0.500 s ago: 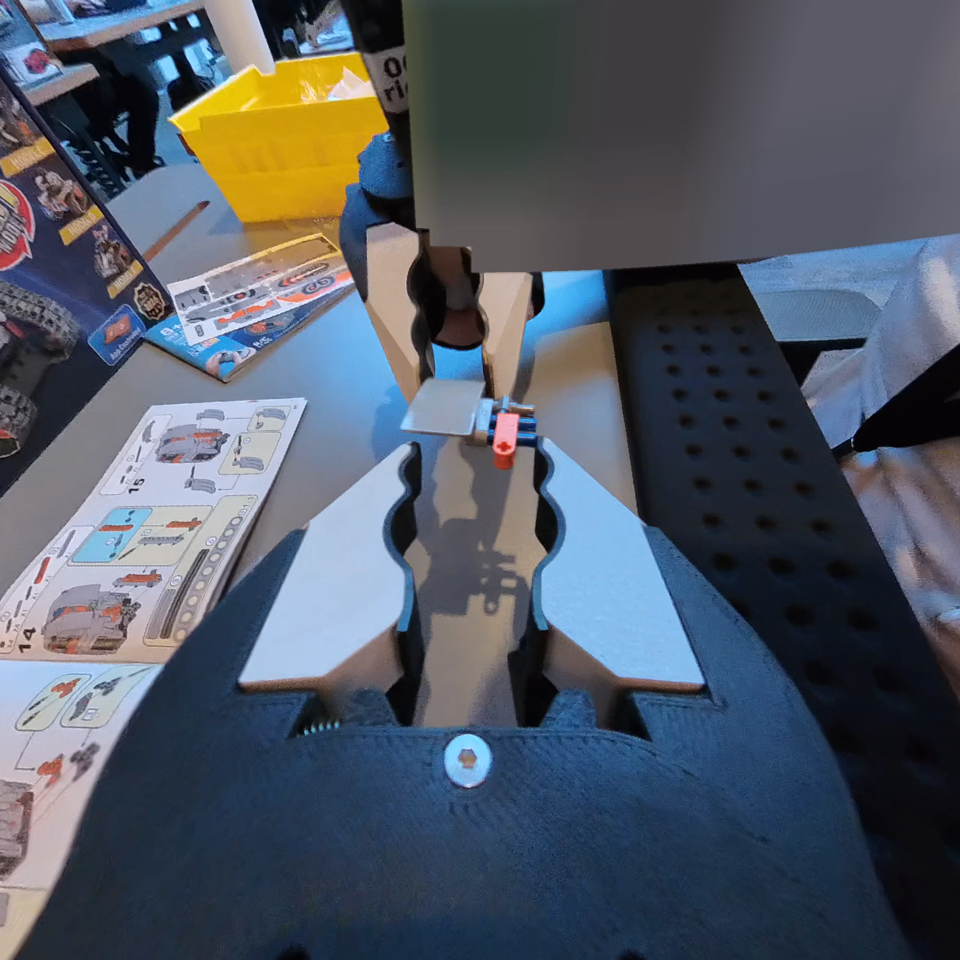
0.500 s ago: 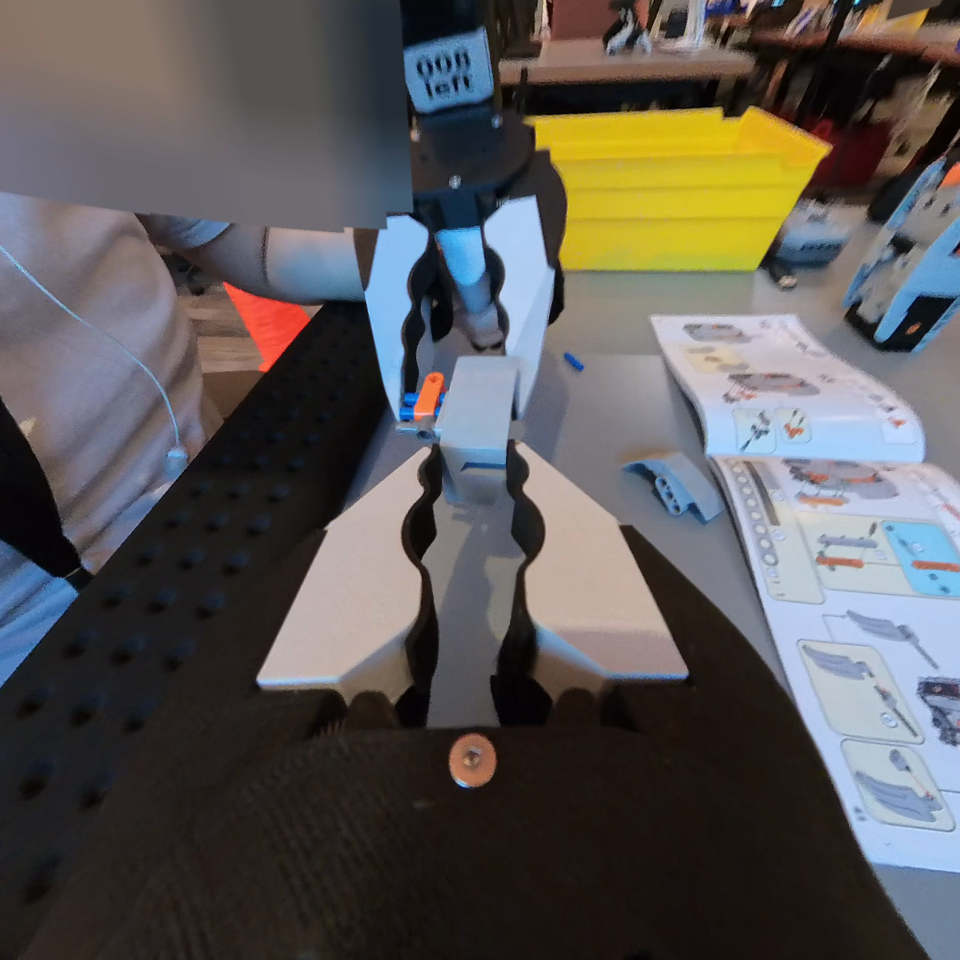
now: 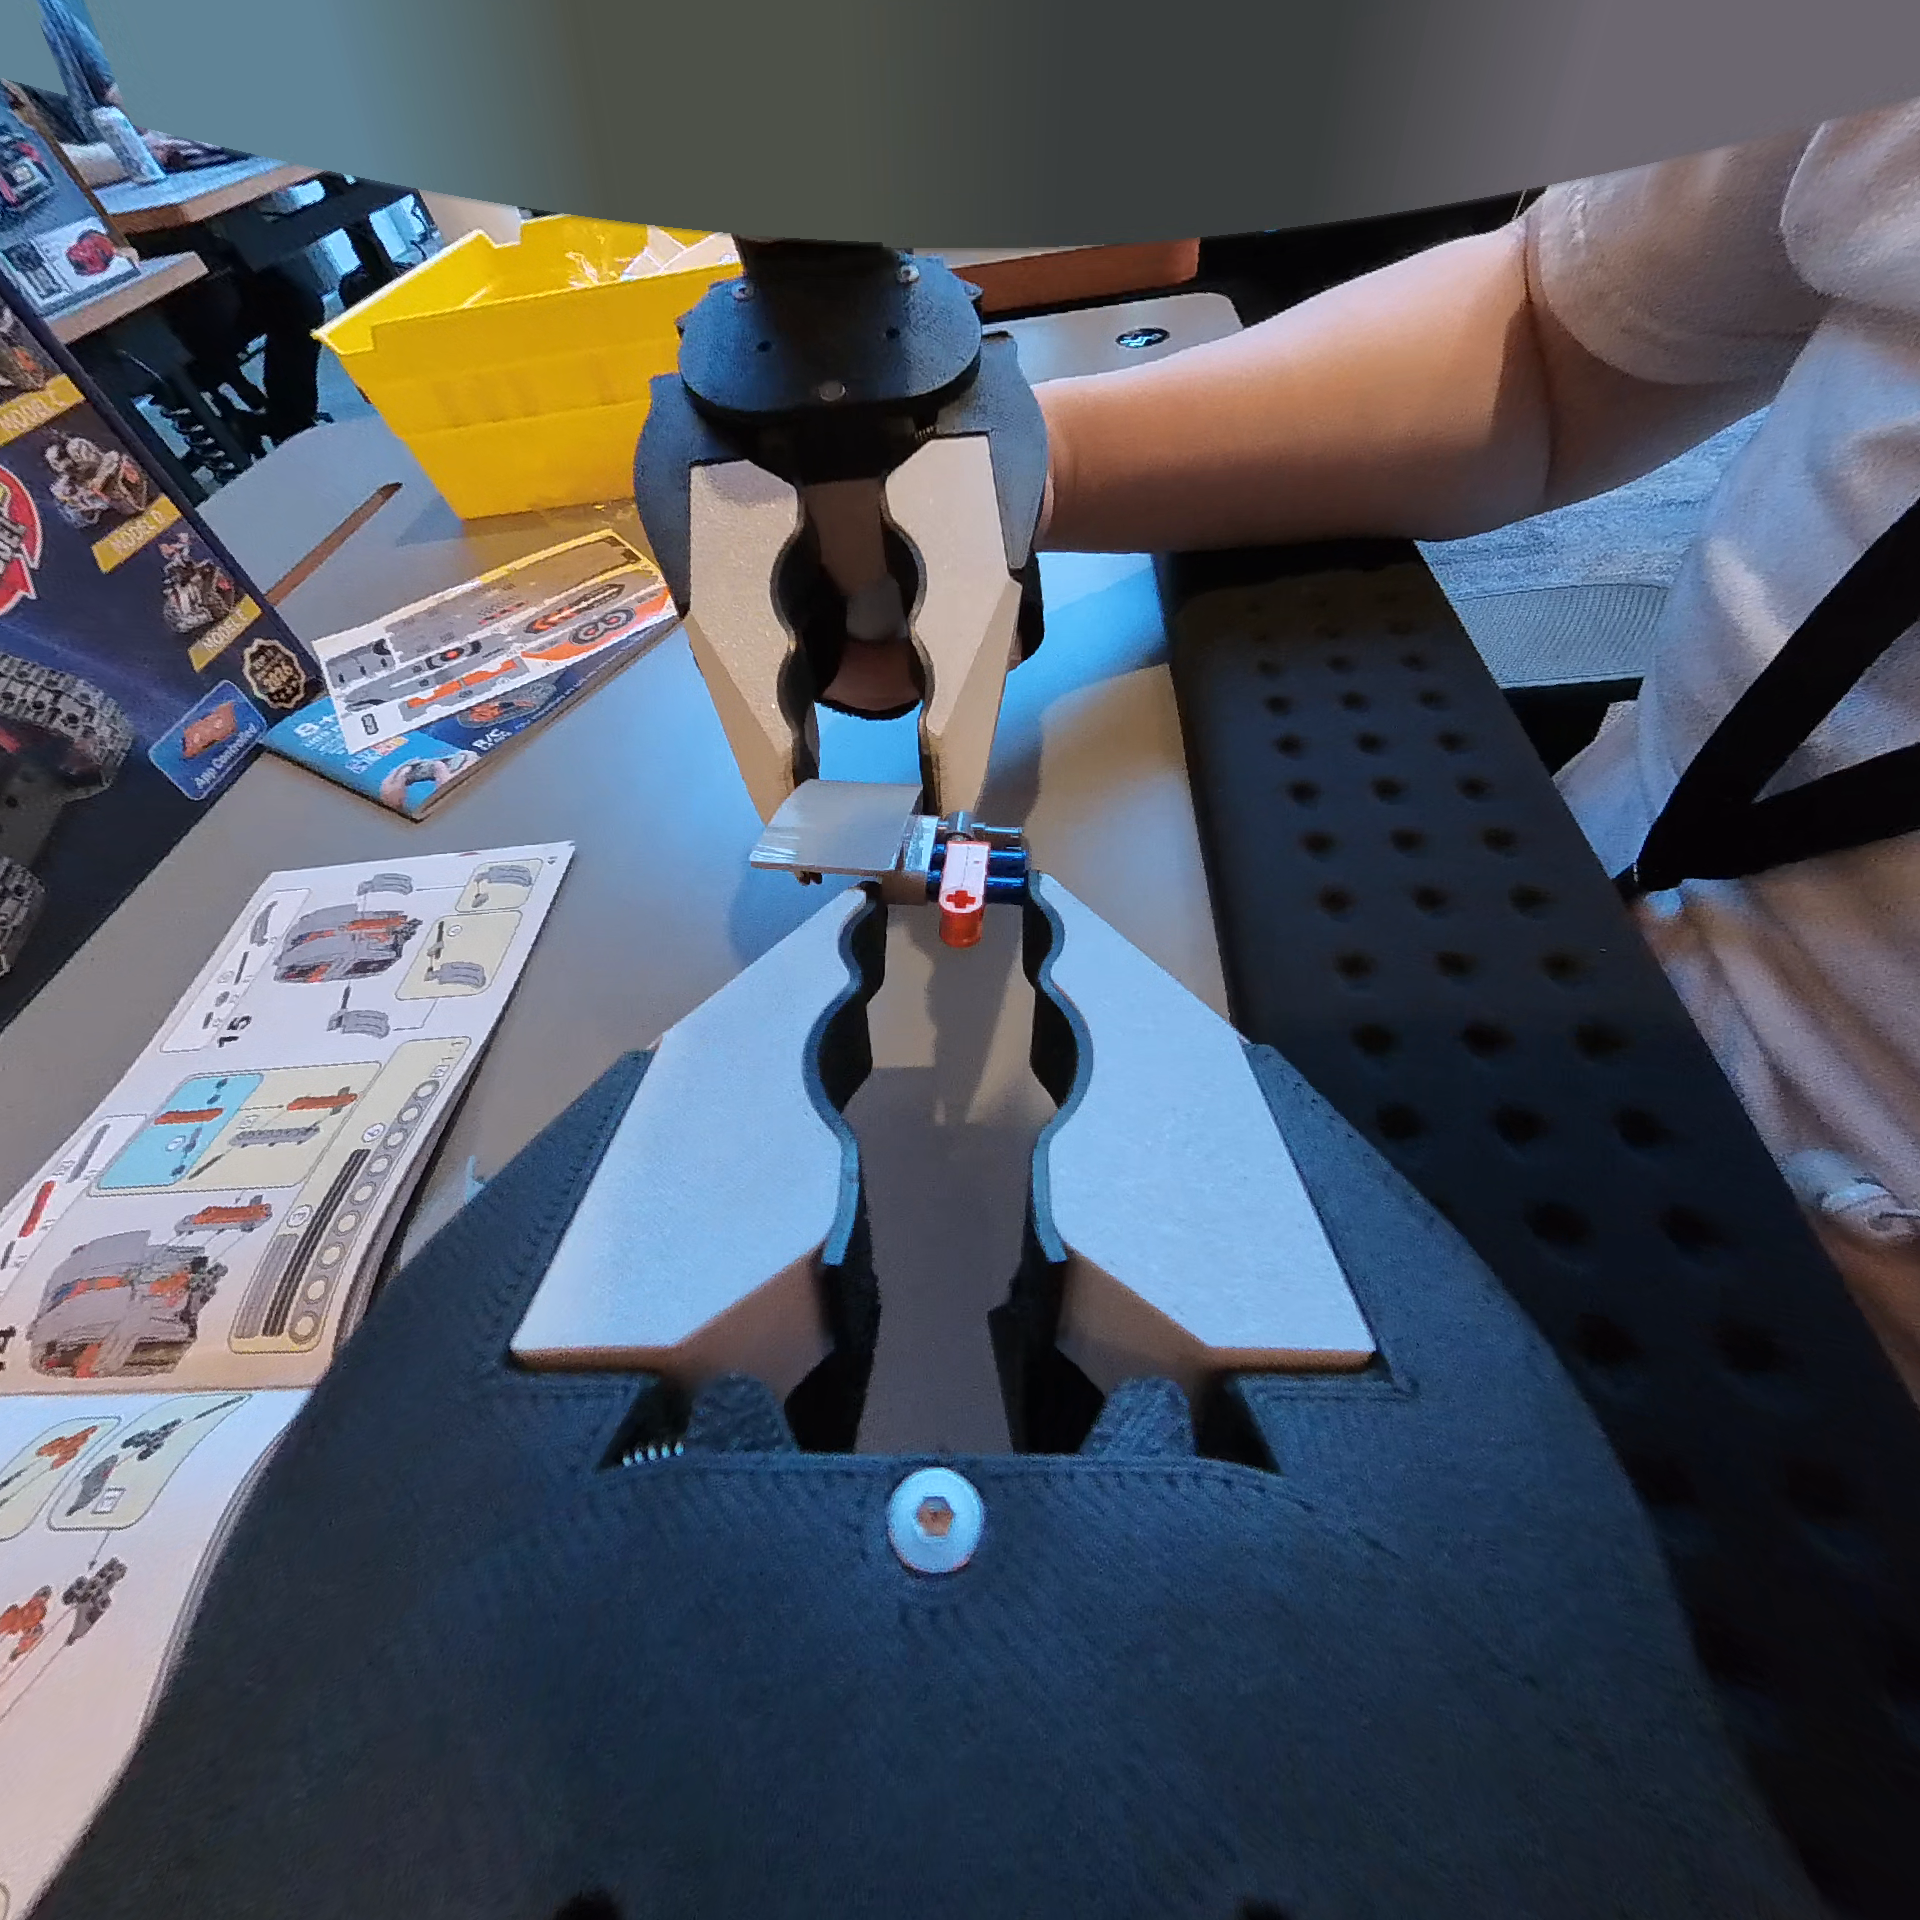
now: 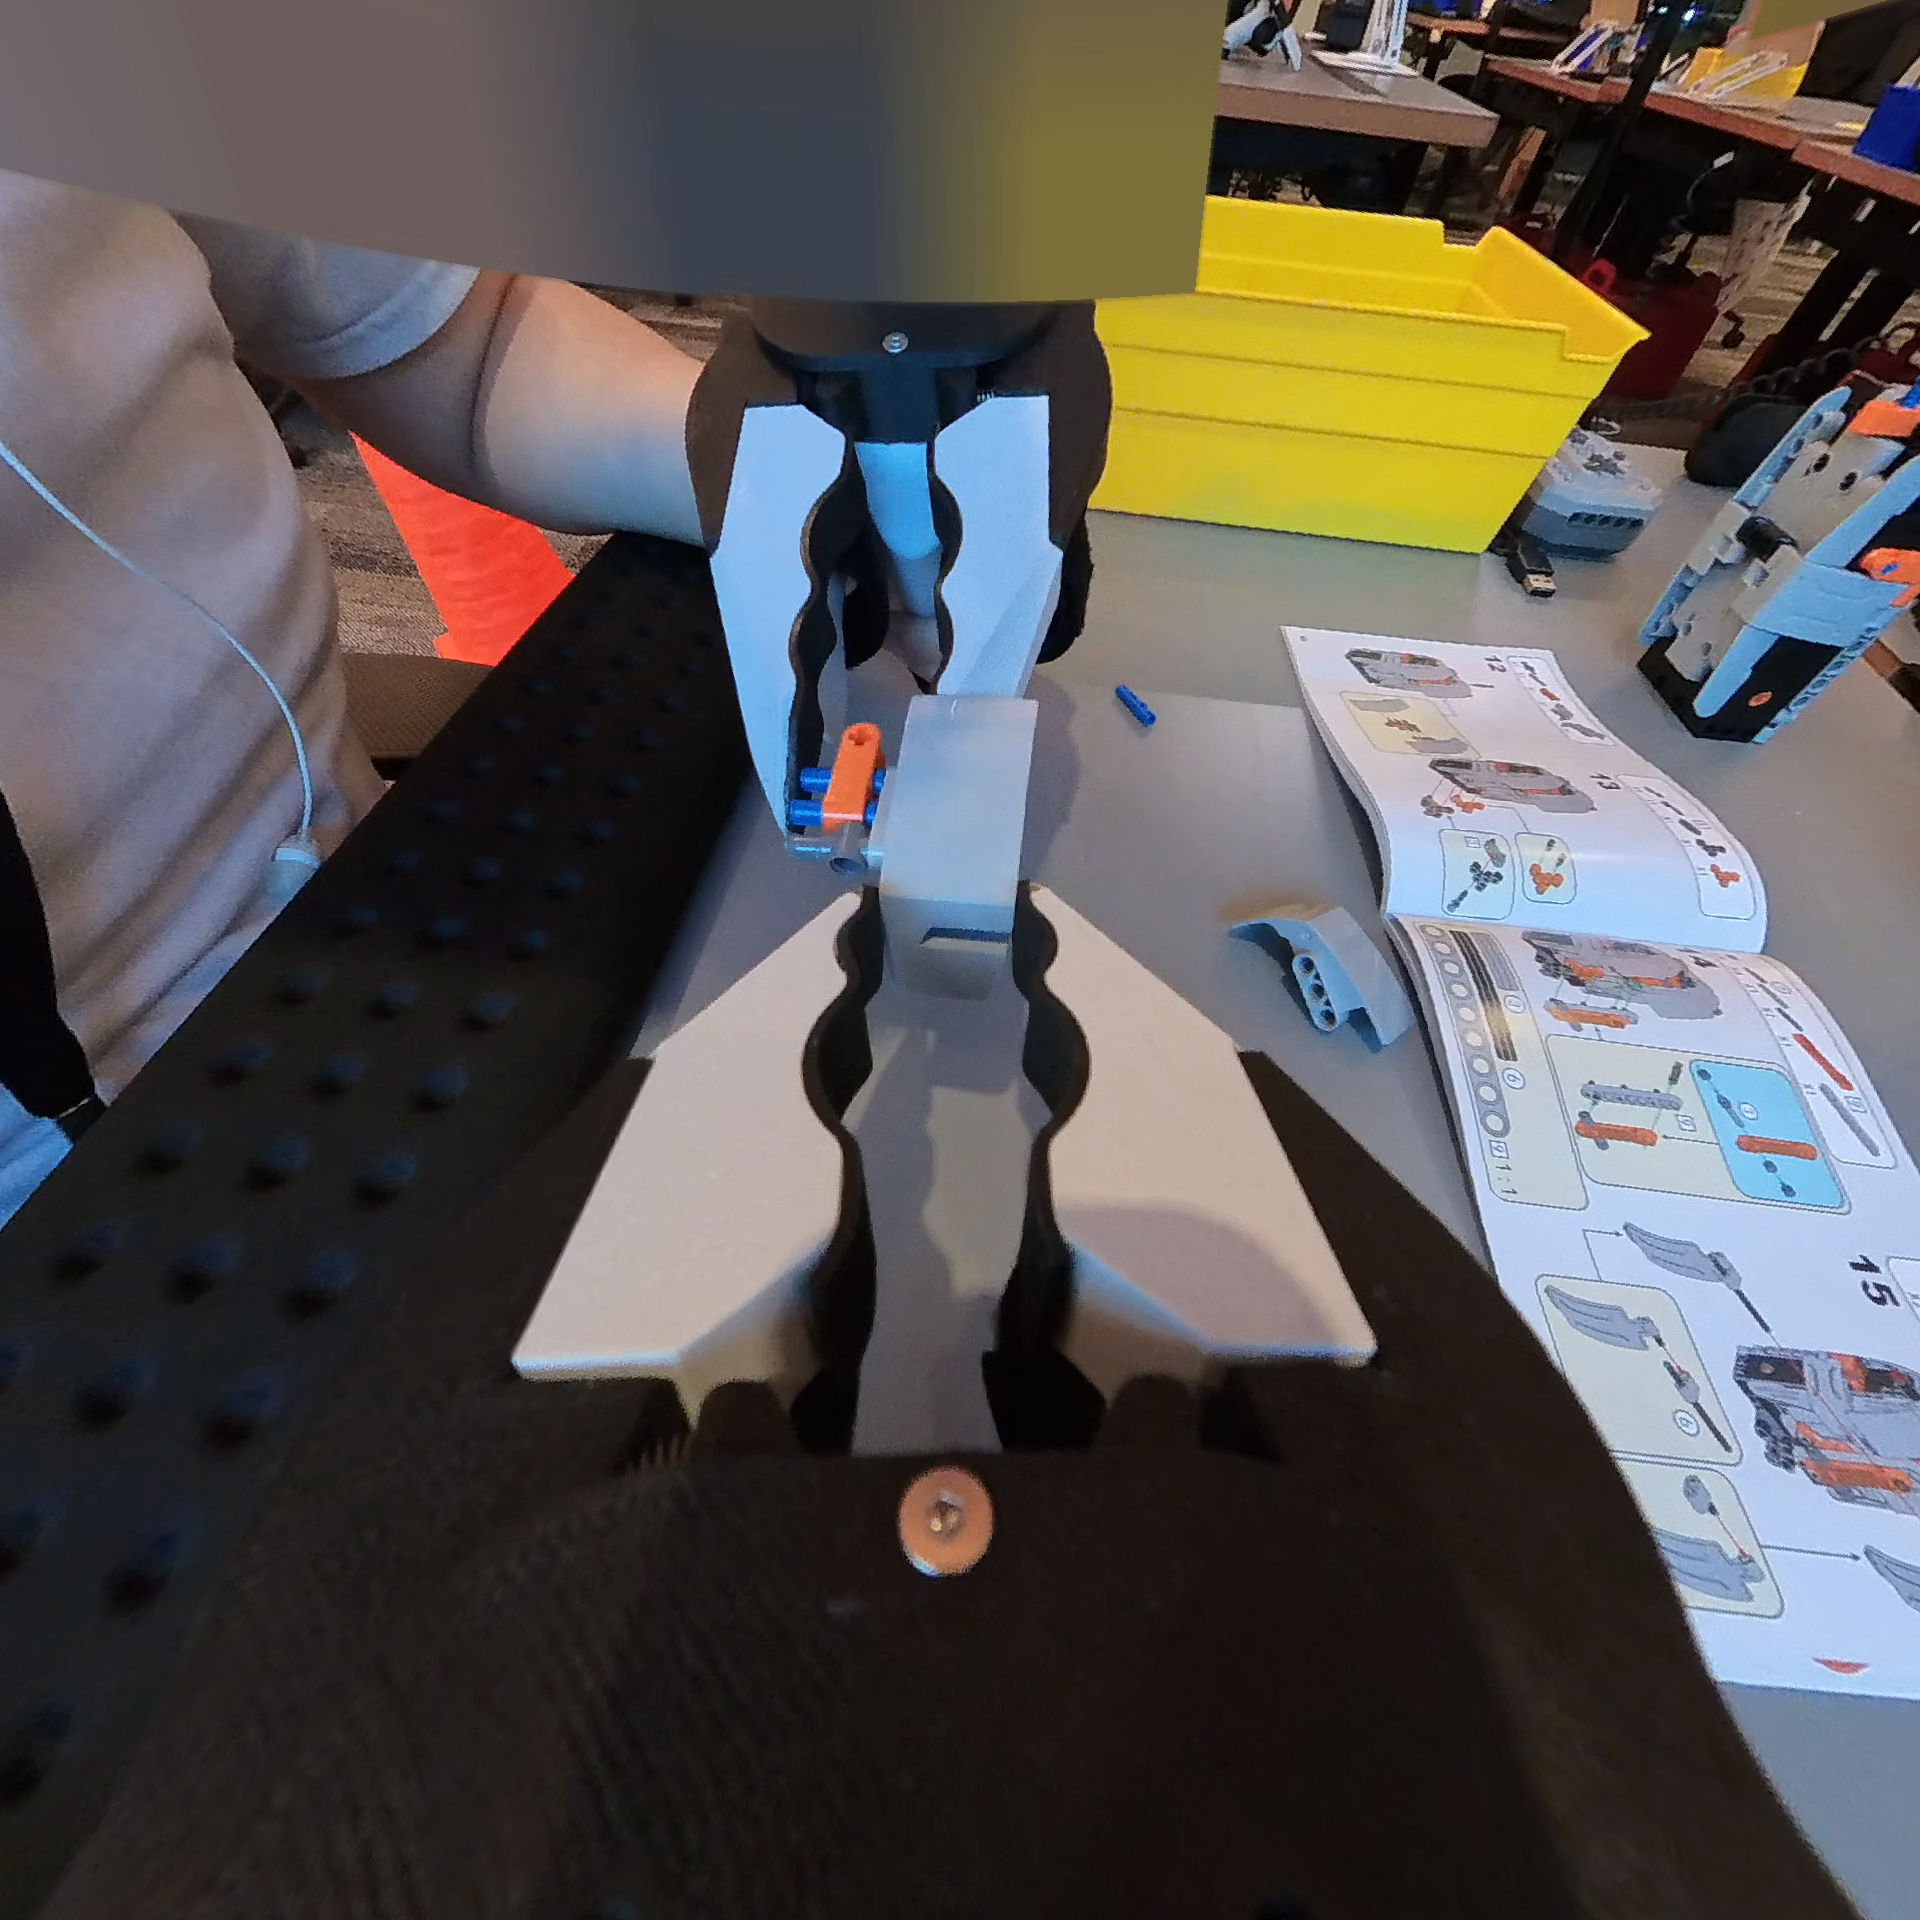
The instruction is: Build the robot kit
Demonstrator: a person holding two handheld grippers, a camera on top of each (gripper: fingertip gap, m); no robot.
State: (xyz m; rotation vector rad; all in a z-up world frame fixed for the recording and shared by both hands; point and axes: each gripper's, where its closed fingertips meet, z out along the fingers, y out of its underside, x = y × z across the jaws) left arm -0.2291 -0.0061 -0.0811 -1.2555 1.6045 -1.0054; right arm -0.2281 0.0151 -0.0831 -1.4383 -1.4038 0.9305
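Both tools grip one grey block [image 4: 951, 852]; its far end hides behind the left tool [image 3: 948, 896].

Grey table [image 4: 1195, 831] — booklet [image 4: 1662, 1143], yellow bin [image 4: 1351, 416]

Both grippers faced each other tip to tip above the table. The right gripper [image 4: 943, 914] had its fingers pinched in on something grey, and the left gripper [image 3: 951, 894] was also clamped partway, holding at its tips. Bare forearms reached in behind each.
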